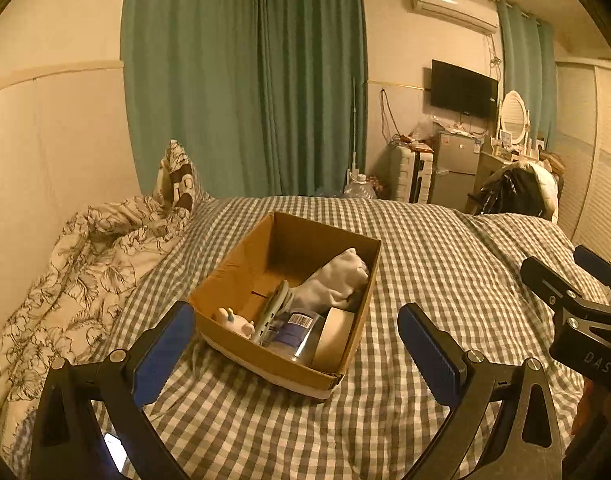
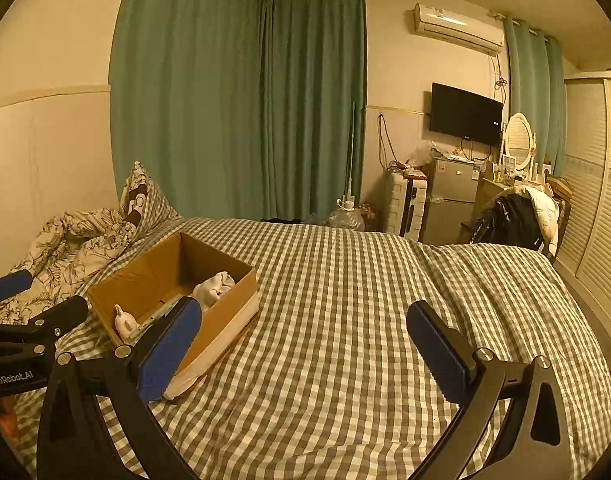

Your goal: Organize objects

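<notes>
A brown cardboard box (image 1: 233, 276) sits on the checked bedspread (image 1: 425, 264). It holds a white sock (image 1: 337, 280), a roll of tape (image 1: 333, 336), a clear jar with a barcode label (image 1: 295, 330), a small white figurine (image 1: 237, 320) and a flat grey object (image 1: 275, 306). My left gripper (image 1: 297, 344) is open and empty, just in front of the box. My right gripper (image 2: 305, 344) is open and empty over the bedspread (image 2: 345, 300), to the right of the box (image 2: 145, 280); the sock (image 2: 213, 288) and figurine (image 2: 123, 320) show there too.
A crumpled floral duvet (image 1: 65, 280) and a pillow (image 1: 177, 184) lie left of the box by the wall. Green curtains (image 1: 245, 80) hang behind the bed. A small fridge (image 1: 453, 168), a suitcase (image 1: 409, 172) and a dressing table stand at the far right.
</notes>
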Action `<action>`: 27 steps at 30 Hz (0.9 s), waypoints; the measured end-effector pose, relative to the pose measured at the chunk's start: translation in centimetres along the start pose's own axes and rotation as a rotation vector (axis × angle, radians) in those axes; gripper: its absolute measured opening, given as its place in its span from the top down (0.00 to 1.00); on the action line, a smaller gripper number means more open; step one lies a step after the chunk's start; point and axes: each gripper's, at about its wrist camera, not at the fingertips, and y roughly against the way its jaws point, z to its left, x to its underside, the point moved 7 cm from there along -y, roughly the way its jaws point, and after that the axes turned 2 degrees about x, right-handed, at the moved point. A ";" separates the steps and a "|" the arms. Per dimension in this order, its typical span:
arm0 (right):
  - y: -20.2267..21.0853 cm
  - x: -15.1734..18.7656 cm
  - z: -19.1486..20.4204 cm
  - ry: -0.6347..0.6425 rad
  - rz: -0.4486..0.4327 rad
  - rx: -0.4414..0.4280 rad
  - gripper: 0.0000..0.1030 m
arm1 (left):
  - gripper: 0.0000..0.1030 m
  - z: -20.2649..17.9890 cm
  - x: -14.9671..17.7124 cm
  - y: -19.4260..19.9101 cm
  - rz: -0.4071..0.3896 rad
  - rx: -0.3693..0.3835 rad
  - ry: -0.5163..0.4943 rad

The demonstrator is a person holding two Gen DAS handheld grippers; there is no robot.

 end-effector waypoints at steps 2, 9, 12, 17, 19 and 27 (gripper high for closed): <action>-0.1 0.1 0.0 -0.004 0.006 -0.004 0.00 | 0.00 -0.1 -0.1 0.0 -0.002 -0.007 -0.016; -0.2 0.3 0.3 0.000 0.022 -0.014 0.00 | 0.00 0.3 0.1 -0.1 0.013 -0.006 -0.001; -0.2 0.2 0.3 -0.003 0.022 -0.013 0.00 | 0.00 0.3 0.0 0.1 0.006 -0.012 -0.004; -0.4 0.2 0.2 -0.011 0.027 -0.015 0.00 | 0.00 0.4 -0.1 0.1 0.002 -0.008 0.002; -0.4 0.3 0.2 -0.013 0.028 -0.016 0.00 | 0.00 0.4 -0.1 0.1 0.002 -0.010 -0.001; -0.5 0.3 0.3 -0.018 0.027 -0.014 0.00 | 0.00 0.3 -0.3 0.1 0.005 -0.013 -0.005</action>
